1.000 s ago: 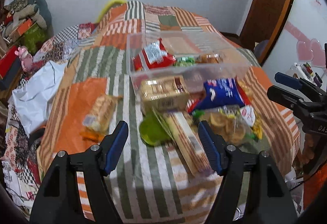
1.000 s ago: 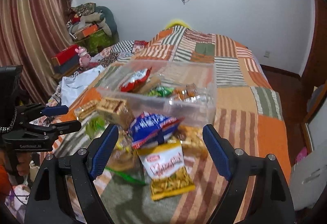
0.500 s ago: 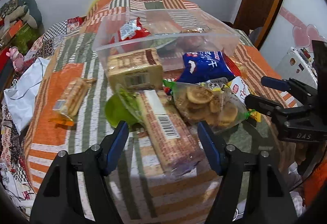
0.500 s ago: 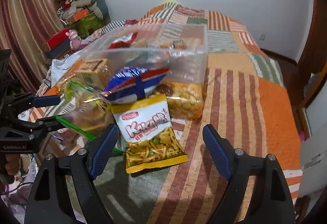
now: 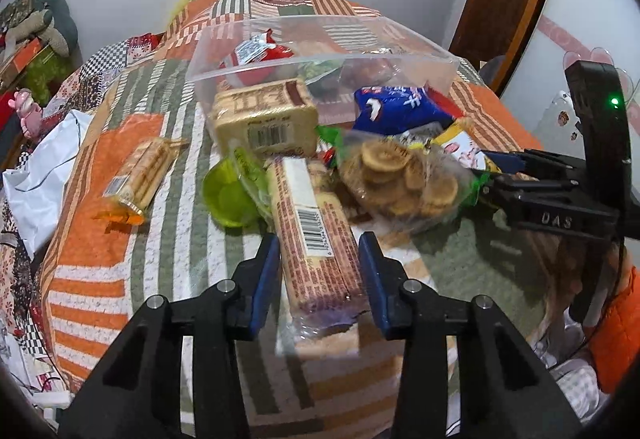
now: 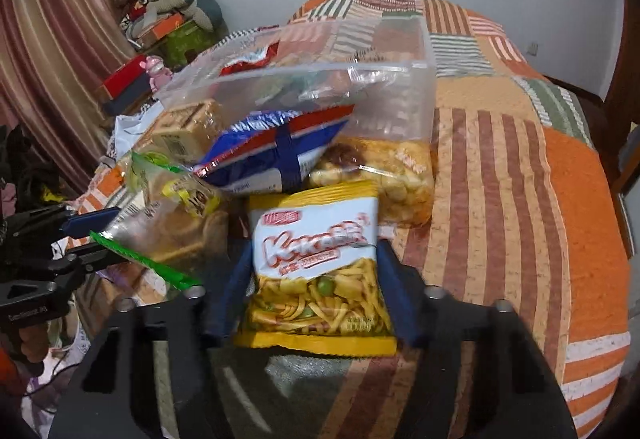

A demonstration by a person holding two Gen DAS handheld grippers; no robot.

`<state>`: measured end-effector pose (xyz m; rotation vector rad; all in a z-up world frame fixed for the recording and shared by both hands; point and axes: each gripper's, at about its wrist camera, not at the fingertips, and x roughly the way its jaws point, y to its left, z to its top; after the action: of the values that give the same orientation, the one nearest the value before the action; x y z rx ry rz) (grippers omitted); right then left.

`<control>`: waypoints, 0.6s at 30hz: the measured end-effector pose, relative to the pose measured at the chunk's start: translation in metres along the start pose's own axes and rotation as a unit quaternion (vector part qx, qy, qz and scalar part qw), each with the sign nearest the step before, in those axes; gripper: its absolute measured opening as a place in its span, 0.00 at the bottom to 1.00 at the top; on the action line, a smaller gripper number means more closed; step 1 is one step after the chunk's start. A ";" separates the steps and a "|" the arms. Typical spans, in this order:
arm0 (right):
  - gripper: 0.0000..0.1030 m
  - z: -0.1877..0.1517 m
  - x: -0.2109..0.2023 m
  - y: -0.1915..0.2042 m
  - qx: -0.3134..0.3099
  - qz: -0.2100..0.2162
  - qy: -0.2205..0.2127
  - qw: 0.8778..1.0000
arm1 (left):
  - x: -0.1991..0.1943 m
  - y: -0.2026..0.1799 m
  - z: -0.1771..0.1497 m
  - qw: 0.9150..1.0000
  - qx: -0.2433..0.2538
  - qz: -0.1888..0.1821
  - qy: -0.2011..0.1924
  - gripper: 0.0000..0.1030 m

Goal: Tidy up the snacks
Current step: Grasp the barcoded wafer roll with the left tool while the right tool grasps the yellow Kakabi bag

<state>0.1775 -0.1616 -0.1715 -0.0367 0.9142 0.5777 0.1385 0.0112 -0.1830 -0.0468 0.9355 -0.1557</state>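
A long brown biscuit pack (image 5: pixel 312 235) lies on the quilt, and my left gripper (image 5: pixel 320 279) is closing on it, blue pads against both long sides. In the right wrist view a yellow-and-white snack bag (image 6: pixel 316 259) sits between the closing jaws of my right gripper (image 6: pixel 316 291), whose blurred pads meet its edges. Behind both stands a clear plastic box (image 5: pixel 320 57) holding a red packet (image 5: pixel 256 53) and other snacks. In front of the box lie a square biscuit pack (image 5: pixel 264 119), a blue bag (image 5: pixel 400 107) and a bag of round cookies (image 5: pixel 400 179).
A small cracker pack (image 5: pixel 140 175) and a green cup (image 5: pixel 228 195) lie left of the pile. An orange puffs bag (image 6: pixel 384 175) leans on the box. A white plastic bag (image 5: pixel 40 167) hangs off the bed's left edge. The striped quilt (image 6: pixel 520 199) spreads to the right.
Both grippers have come down and closer to the snack pile. The left jaws have narrowed around the long biscuit pack, and the right jaws around the yellow snack bag.
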 end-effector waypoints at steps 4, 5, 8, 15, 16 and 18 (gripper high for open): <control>0.51 -0.007 -0.008 0.000 -0.003 -0.011 -0.005 1.000 | -0.005 0.011 -0.007 1.000 -0.012 -0.003 0.007 0.38; 0.51 -0.009 -0.009 0.000 -0.004 -0.012 -0.004 1.000 | -0.007 0.014 -0.010 1.000 -0.014 -0.005 0.010 0.38; 0.51 -0.015 -0.017 -0.002 -0.006 -0.016 -0.005 1.000 | -0.011 0.015 -0.014 1.000 -0.006 -0.004 0.014 0.38; 0.52 -0.022 -0.031 -0.007 -0.002 -0.019 -0.005 1.000 | -0.015 0.006 -0.013 1.000 0.008 0.012 0.017 0.39; 0.52 -0.023 -0.032 -0.008 0.002 -0.017 -0.005 1.000 | -0.014 0.006 -0.011 1.000 0.006 0.012 0.019 0.39; 0.52 -0.023 -0.033 -0.010 0.006 -0.017 -0.005 1.000 | -0.008 0.005 -0.006 1.000 0.002 0.013 0.024 0.42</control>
<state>0.1501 -0.1908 -0.1627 -0.0391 0.9046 0.5404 0.1292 0.0179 -0.1807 -0.0261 0.9839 -0.1349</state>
